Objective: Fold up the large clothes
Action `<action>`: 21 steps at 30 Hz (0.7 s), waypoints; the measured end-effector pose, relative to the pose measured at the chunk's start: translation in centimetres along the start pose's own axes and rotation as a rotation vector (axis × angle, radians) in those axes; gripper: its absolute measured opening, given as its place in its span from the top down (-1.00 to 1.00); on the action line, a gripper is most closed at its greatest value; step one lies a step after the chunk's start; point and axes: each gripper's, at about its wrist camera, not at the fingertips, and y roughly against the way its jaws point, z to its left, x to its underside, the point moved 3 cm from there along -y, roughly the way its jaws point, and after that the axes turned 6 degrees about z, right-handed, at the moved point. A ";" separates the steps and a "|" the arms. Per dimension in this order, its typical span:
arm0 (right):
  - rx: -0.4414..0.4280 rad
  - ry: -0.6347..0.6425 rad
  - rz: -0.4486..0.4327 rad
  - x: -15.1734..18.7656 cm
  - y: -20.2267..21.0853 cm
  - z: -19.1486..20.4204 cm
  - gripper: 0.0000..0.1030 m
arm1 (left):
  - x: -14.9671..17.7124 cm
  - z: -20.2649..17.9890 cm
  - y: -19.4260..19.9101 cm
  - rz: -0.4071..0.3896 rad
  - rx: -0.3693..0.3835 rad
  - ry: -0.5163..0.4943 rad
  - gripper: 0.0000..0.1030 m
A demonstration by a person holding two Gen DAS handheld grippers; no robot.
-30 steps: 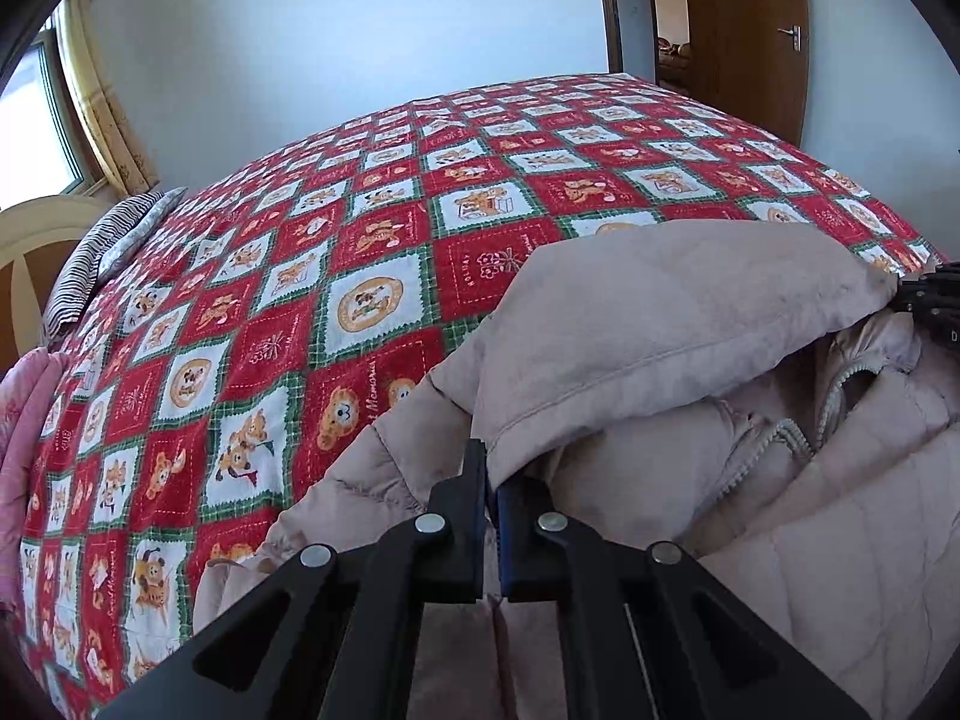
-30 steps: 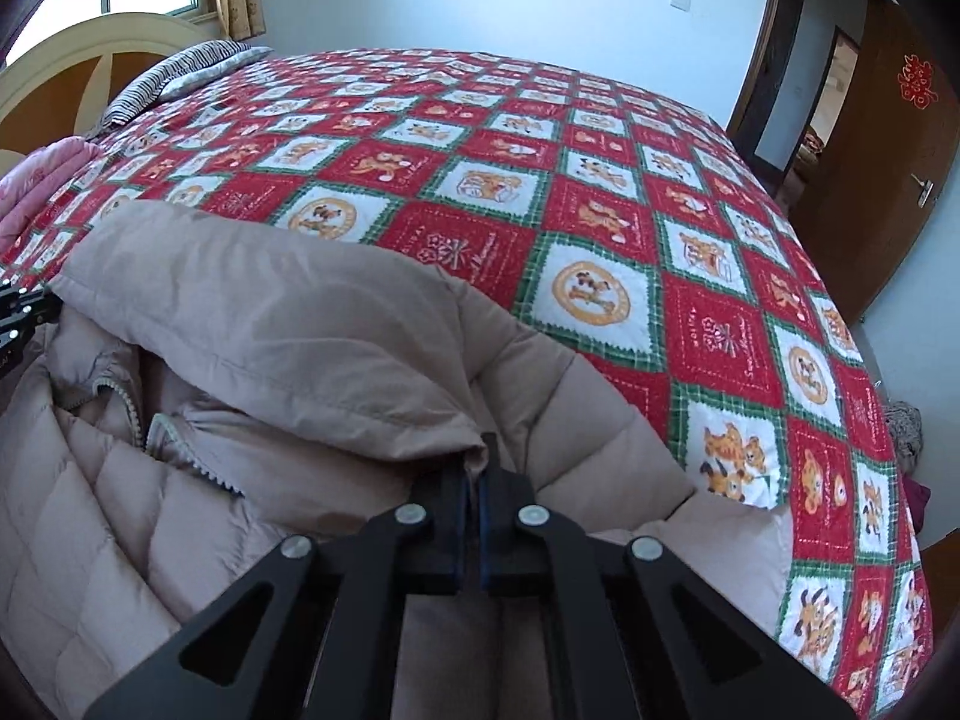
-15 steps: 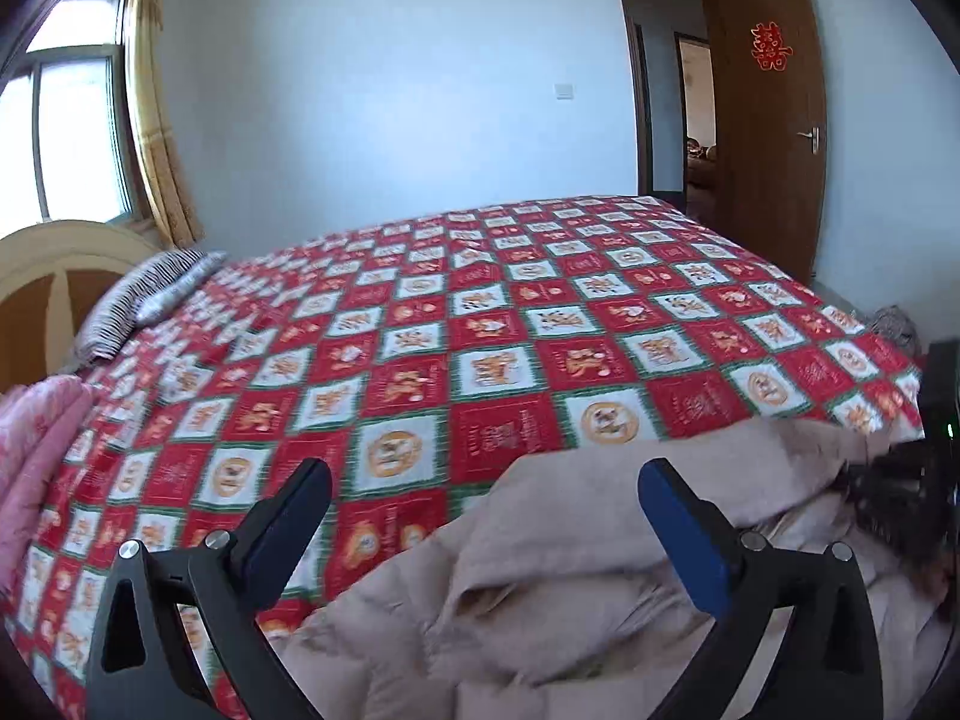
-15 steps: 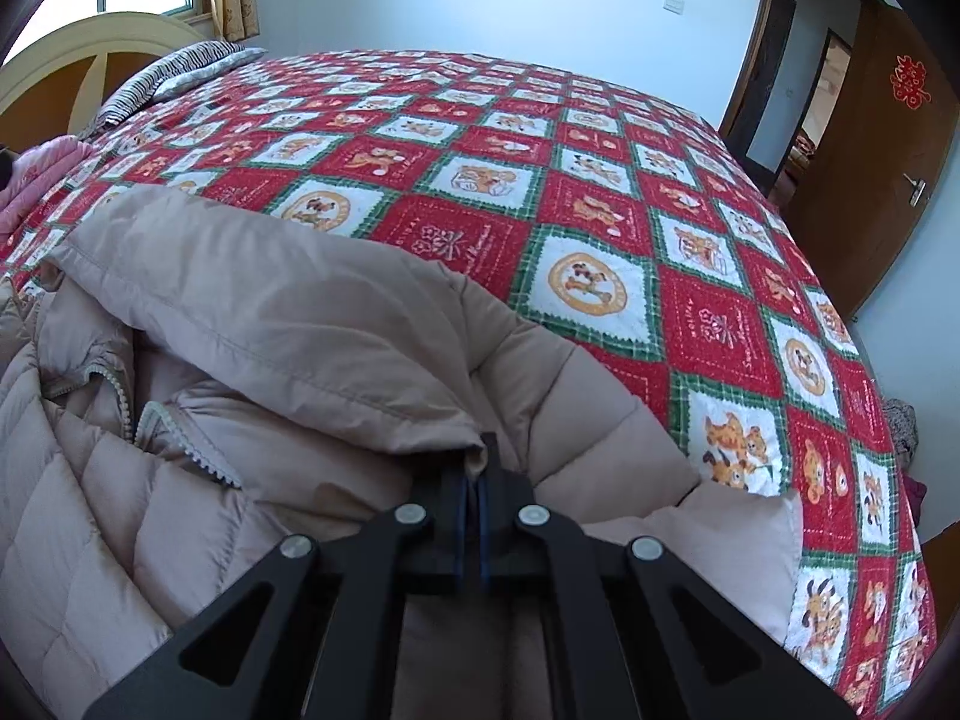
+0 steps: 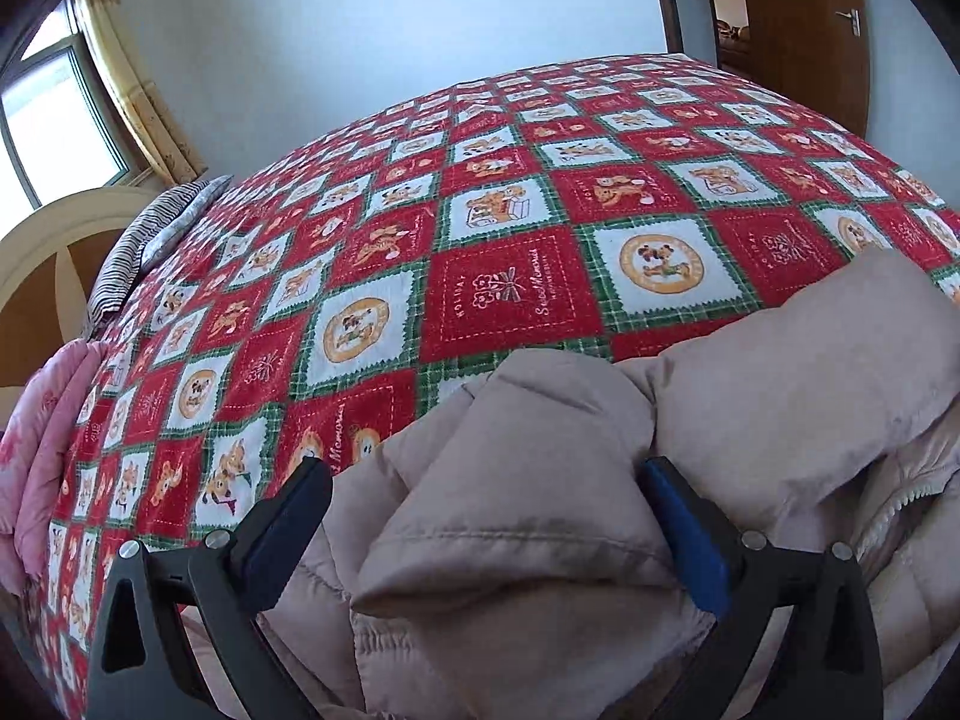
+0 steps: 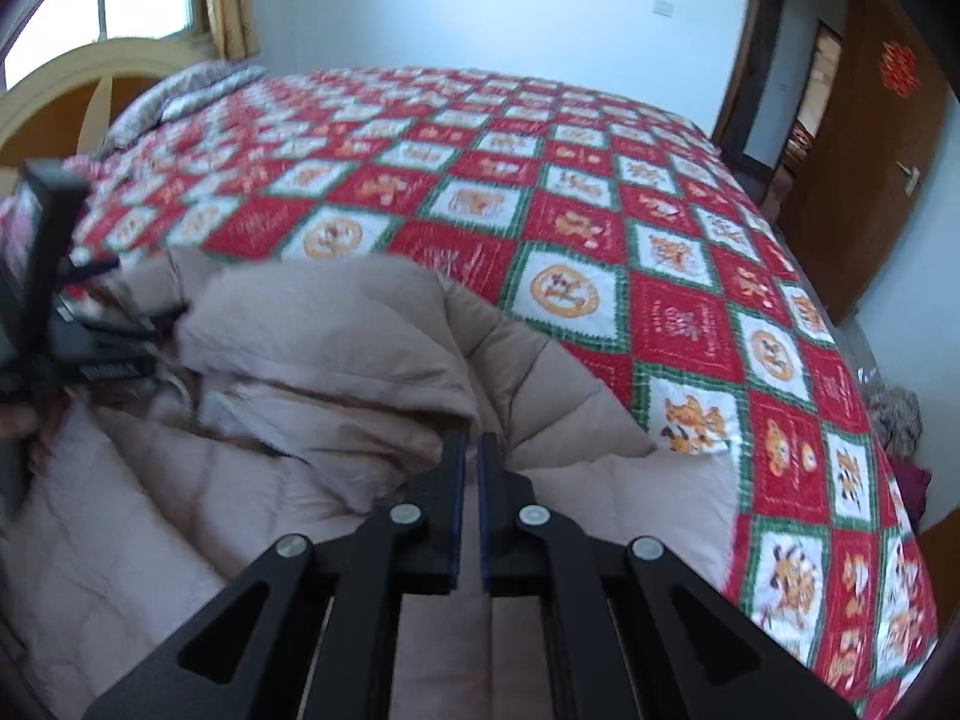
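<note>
A beige puffer jacket lies bunched on the near part of a bed with a red, white and green cartoon blanket. My left gripper is open wide. A puffy fold of the jacket sits loose between its blue pads. In the right wrist view the jacket fills the lower left. My right gripper is opening by a thin slit, and the jacket's fabric still gathers into its tips. The black frame of the left tool shows at the left edge, over the jacket's collar.
A striped pillow and a cream headboard are at the bed's left end. A pink quilt lies beside them. A brown door stands open on the right. Dark cloth lies past the bed's right edge.
The left gripper let go of the jacket, opened wide, swung up, then came back down over a fold. The right gripper rose a little and its jaws parted by a slit.
</note>
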 end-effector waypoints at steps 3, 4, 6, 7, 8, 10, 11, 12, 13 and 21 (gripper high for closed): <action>0.003 -0.073 -0.075 -0.7 3.0 0.4 0.67 | 0.0 -0.2 -0.4 0.005 0.004 0.004 -0.98; -0.006 -0.100 -0.102 -1.3 3.5 0.6 0.46 | 0.0 -0.2 -0.5 0.005 0.004 0.005 -0.98; -0.076 -0.141 -0.158 -3.0 3.1 1.4 0.15 | 0.0 -0.2 -0.2 -0.003 -0.006 0.005 -0.98; -0.121 -0.150 -0.174 -4.0 2.2 1.8 0.15 | 0.0 -0.1 0.1 -0.012 -0.014 0.008 -0.98; -0.151 -0.161 -0.170 -4.9 1.0 2.1 0.16 | -0.1 0.0 0.7 -0.028 -0.020 0.016 -0.98; -0.127 -0.161 -0.134 -6.4 -2.0 3.0 0.31 | -0.5 0.5 2.6 -0.083 -0.020 0.043 -0.98; -0.119 -0.150 -0.108 -6.8 -3.4 3.5 0.44 | -0.9 0.8 3.7 -0.116 -0.020 0.058 -0.98; -0.127 -0.139 -0.082 -7.0 -4.9 3.9 0.46 | -1.3 0.9 4.8 -0.151 -0.003 0.073 -0.98; -0.134 -0.131 -0.065 -7.1 -5.8 4.2 0.46 | -1.8 1.0 5.8 -0.182 0.025 0.086 -0.98; -0.157 -0.151 0.001 -4.4 -8.1 3.2 0.47 | -3.2 -1.8 -0.3 0.001 0.131 0.085 -0.98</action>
